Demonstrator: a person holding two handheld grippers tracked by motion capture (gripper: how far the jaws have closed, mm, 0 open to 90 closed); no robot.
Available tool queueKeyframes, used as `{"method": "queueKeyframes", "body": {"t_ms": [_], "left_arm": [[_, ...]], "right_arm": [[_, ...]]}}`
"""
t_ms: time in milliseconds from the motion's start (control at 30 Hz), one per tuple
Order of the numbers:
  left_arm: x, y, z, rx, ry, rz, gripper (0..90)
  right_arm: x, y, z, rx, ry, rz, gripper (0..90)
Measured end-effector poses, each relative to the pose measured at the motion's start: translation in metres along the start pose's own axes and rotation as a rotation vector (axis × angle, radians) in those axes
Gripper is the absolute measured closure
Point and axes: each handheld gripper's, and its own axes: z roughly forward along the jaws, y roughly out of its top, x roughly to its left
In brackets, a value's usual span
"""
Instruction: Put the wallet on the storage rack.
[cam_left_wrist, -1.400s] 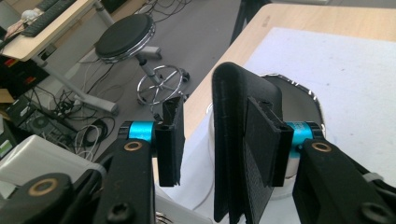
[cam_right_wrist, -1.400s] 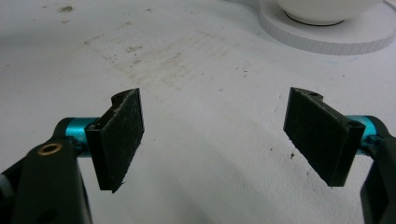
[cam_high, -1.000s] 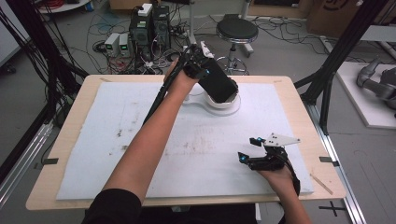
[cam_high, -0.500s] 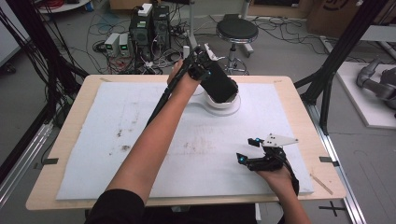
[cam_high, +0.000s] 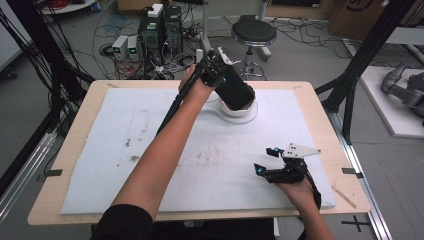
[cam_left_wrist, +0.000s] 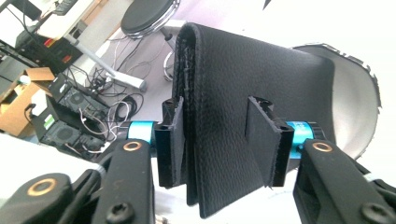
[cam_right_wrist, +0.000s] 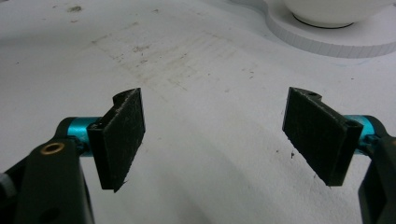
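Note:
A black leather wallet (cam_high: 236, 90) hangs tilted over a white bowl (cam_high: 246, 111) at the far middle of the table, its lower end in or just above the bowl. My left gripper (cam_high: 219, 74) holds it from the far side. In the left gripper view the wallet (cam_left_wrist: 224, 84) stands folded between the pads (cam_left_wrist: 173, 135), which still touch both its sides though the jaws have just been opening; the bowl (cam_left_wrist: 357, 107) shows behind it. My right gripper (cam_high: 265, 160) rests open near the table's front right, with nothing between its fingers (cam_right_wrist: 212, 140).
A white foam mat (cam_high: 150, 150) covers the wooden table (cam_high: 70, 165). The bowl sits on a white rounded base (cam_right_wrist: 327, 42). Past the far edge are a black stool (cam_high: 253, 31), computer boxes (cam_high: 160, 25) and loose cables. Black frame posts (cam_high: 360, 65) stand at the right.

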Motion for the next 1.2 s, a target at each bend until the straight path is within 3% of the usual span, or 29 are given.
{"method": "queueKeyframes", "body": {"t_ms": [300, 467, 733, 933, 967, 1200], "left_arm": [[0.009, -0.009, -0.026, -0.080, -0.046, -0.069, 52.5], [0.013, -0.015, -0.037, -0.098, -0.046, -0.085, 52.2], [0.013, -0.021, -0.057, -0.165, -0.095, -0.115, 50.3], [0.013, -0.028, -0.067, -0.195, -0.152, -0.136, 47.5], [0.013, -0.035, -0.071, -0.222, -0.176, -0.163, 47.2], [0.017, -0.062, -0.091, -0.273, -0.253, -0.207, 43.5]], "right_arm": [[0.003, 0.001, -0.002, -0.002, -0.003, 0.008, 21.3], [0.005, 0.002, -0.001, -0.004, -0.001, 0.004, 21.3], [0.005, 0.002, 0.000, -0.002, -0.005, 0.007, 21.2], [0.005, 0.001, -0.001, -0.006, -0.006, 0.007, 21.2], [0.004, 0.001, -0.001, -0.009, -0.010, 0.008, 21.2], [0.004, 0.002, 0.000, -0.006, -0.010, 0.006, 21.2]]}}
